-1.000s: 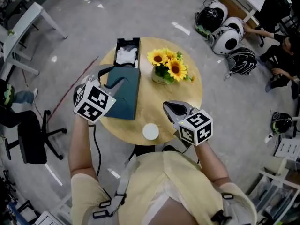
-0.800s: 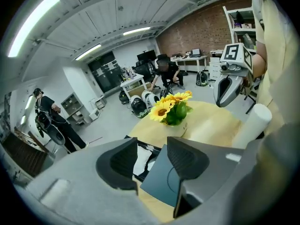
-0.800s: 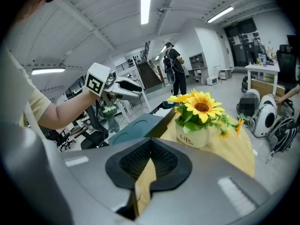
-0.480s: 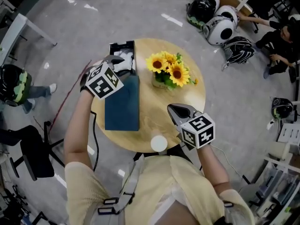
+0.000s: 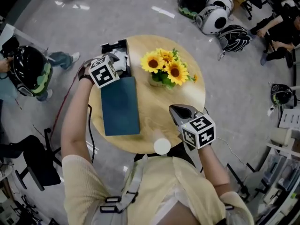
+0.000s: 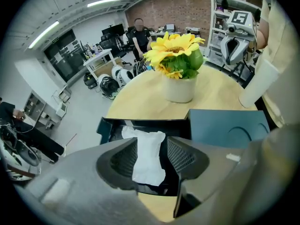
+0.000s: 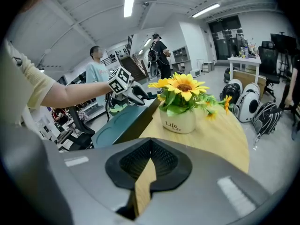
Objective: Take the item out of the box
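Head view: you are bringing your left gripper [image 5: 115, 63] off the lid [image 5: 120, 106], now lying flat on the tabletop [image 5: 157, 110], to the open box [image 5: 108, 47]. Left gripper view: its released jaws are straddling the white item [image 6: 148, 162] inside, ready for grasping. Right gripper view: your right gripper [image 7: 149, 146] is idling clenched, empty.

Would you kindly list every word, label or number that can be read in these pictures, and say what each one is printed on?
"Life": printed in dark letters on the front of the white flower pot, seen in the right gripper view.
A smaller line of print just under it on the same pot: too small to read.
Nothing else in the pictures carries readable text.
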Tool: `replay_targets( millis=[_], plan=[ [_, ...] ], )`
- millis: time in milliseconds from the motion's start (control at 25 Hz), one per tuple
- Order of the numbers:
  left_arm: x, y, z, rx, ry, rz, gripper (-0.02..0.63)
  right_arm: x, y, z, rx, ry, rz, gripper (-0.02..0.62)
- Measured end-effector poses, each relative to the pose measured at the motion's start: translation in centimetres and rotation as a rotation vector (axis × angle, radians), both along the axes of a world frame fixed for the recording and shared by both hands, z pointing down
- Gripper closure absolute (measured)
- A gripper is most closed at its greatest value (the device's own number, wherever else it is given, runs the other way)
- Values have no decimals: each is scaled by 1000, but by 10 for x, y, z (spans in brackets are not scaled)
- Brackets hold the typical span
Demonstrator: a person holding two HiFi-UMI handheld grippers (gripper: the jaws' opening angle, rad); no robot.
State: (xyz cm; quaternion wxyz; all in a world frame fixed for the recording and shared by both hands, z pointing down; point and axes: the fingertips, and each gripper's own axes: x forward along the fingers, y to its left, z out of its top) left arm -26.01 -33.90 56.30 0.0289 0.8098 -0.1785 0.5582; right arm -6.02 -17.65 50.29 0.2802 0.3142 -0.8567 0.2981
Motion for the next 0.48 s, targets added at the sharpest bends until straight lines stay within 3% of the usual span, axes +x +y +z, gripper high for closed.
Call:
replay_targets(
  millis=[480],
  plan=[
    [8,-7,39,-84,-48,93,400,0,-2,23,-29,21,34,592]
  ],
)
